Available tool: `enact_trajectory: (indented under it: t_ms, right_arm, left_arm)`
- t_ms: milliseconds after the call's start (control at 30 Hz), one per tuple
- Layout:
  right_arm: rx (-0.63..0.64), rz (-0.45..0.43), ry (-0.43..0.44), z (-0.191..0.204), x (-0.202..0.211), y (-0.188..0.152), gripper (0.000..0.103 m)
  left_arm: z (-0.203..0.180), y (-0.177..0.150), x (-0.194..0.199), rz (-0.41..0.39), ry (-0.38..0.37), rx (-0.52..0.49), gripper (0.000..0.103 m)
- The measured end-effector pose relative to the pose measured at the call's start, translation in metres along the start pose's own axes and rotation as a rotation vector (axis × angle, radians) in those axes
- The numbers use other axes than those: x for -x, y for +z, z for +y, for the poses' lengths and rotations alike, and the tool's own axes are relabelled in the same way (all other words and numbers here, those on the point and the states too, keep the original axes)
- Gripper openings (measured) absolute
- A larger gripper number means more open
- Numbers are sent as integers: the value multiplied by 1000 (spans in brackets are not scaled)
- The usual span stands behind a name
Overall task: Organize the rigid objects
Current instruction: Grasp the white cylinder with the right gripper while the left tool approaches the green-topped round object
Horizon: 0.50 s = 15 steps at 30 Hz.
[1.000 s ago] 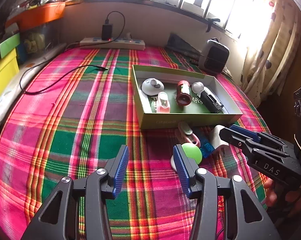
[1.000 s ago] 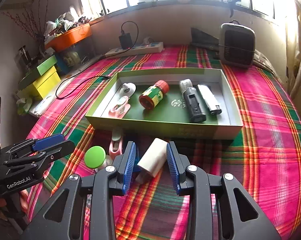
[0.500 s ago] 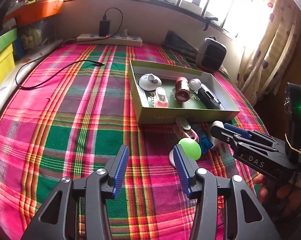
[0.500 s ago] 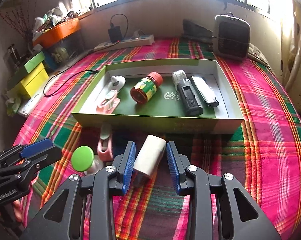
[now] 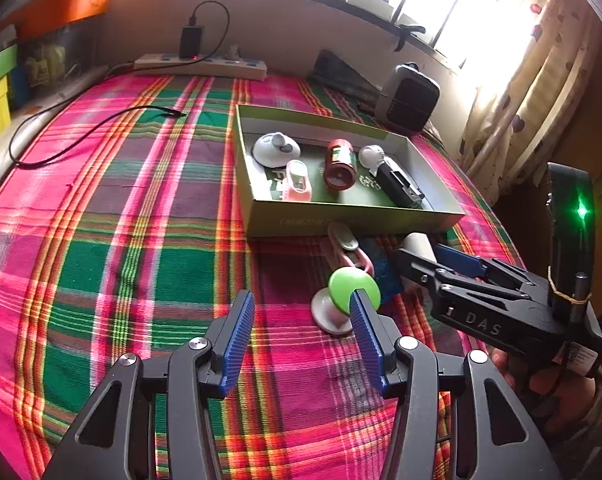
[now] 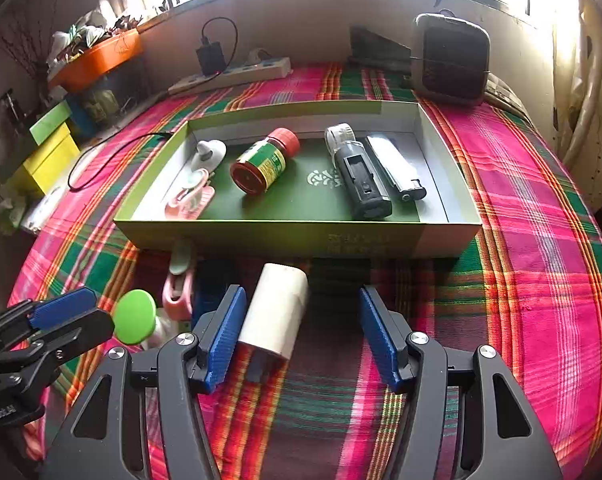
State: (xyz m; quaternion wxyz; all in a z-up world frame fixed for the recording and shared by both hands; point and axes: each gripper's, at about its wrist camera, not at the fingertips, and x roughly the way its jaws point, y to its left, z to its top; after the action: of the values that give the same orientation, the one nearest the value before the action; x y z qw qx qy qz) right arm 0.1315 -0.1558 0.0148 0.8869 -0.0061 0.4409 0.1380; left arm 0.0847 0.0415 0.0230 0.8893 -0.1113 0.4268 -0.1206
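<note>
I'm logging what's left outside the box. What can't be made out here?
- Blue item, left view: shadowed, behind the green knob; identity unclear.
- White cylinder, left view: mostly behind the right claw.
- Its near end, right view: dark, unreadable.
- Box lettering, right view: too faint.

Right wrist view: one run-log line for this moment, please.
right gripper: opening, white adapter between jaws | left gripper: opening, empty | green box: five items inside

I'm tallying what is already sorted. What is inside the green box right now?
Inside the green box lie a white hook, a pink clip, a red-capped bottle, a black device and a white lighter. The near wall hides the floor strip behind it.
</note>
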Motion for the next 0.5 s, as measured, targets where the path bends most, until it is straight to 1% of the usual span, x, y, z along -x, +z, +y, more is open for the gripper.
enact_trajectory:
  t_ms: [167,300,367,433,500]
  right_arm:
    - [15,0,-32,0,-1,0,59]
    - [17,-9,-39,-2,1,-1,59]
    - [25,-14,-43,-2,2,-1,53]
    - [31,-13,-46,-1,2,-2,44]
    - [32,-6,-50,-2,1,-2,39]
  left_arm:
    - [-6,1,-2,9,-26,-5,49]
    - [-12,1,-5,20,-25,-19,49]
    - [-14,1,-7,25,-28,-24,49]
    - [-17,0,-9,32,-27,-28,49]
    - [-18,0,-12,40,-33,-28,50]
